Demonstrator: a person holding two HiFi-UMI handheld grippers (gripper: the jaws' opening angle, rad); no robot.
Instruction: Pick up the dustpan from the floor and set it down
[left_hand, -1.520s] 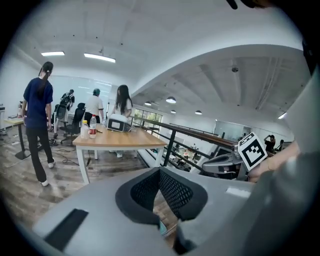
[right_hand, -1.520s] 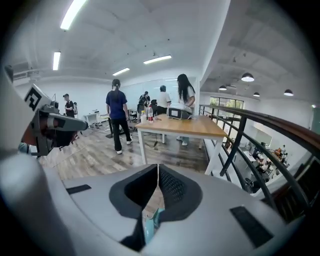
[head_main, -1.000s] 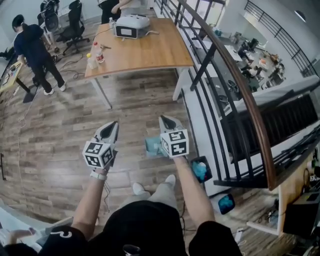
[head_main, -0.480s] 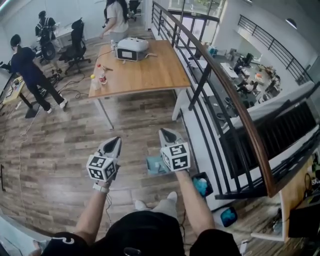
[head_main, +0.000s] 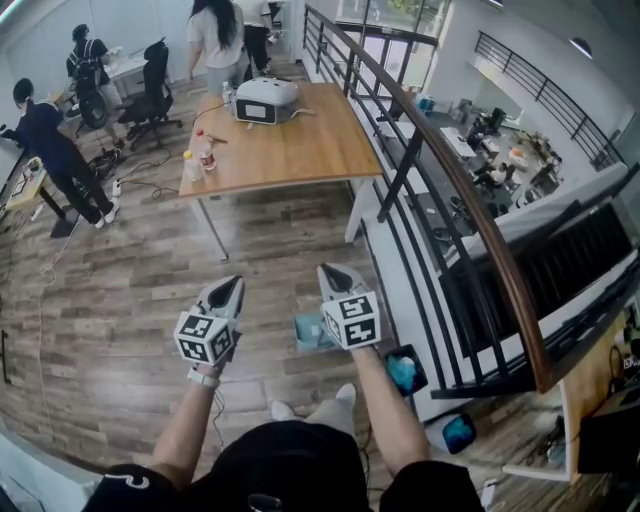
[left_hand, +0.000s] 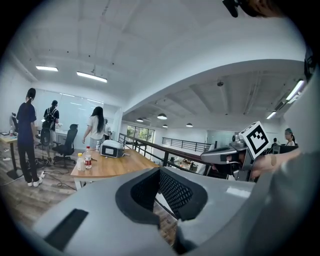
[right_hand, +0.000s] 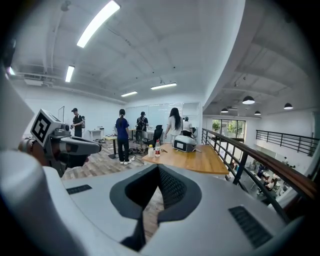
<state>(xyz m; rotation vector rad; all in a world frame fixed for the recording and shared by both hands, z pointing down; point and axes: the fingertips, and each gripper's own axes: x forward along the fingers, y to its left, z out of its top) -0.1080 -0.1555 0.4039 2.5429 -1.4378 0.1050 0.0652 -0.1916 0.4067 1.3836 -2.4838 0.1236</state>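
The person stands on a wood floor (head_main: 120, 300) and holds both grippers out in front, side by side and apart, pointing nearly level. The left gripper (head_main: 232, 282) has its jaws closed, the tips meeting, and nothing is between them. The right gripper (head_main: 328, 268) is closed in the same way and is also empty.

The dustpan (head_main: 308, 330), a pale teal piece, lies on the floor below and between the two grippers. It is just ahead of the person's shoes (head_main: 282, 410) and near the foot of the railing (head_main: 470, 190). In the head view the right gripper's marker cube covers its right edge. Neither gripper touches it.

Further ahead stands a wooden table (head_main: 290, 140), its right edge beside the railing. A grey machine (head_main: 266, 101) sits near the table's far edge. Two bottles (head_main: 207, 150) stand at its left edge. Several people (head_main: 45, 140) stand among office chairs (head_main: 150, 85) at the far left of the room.
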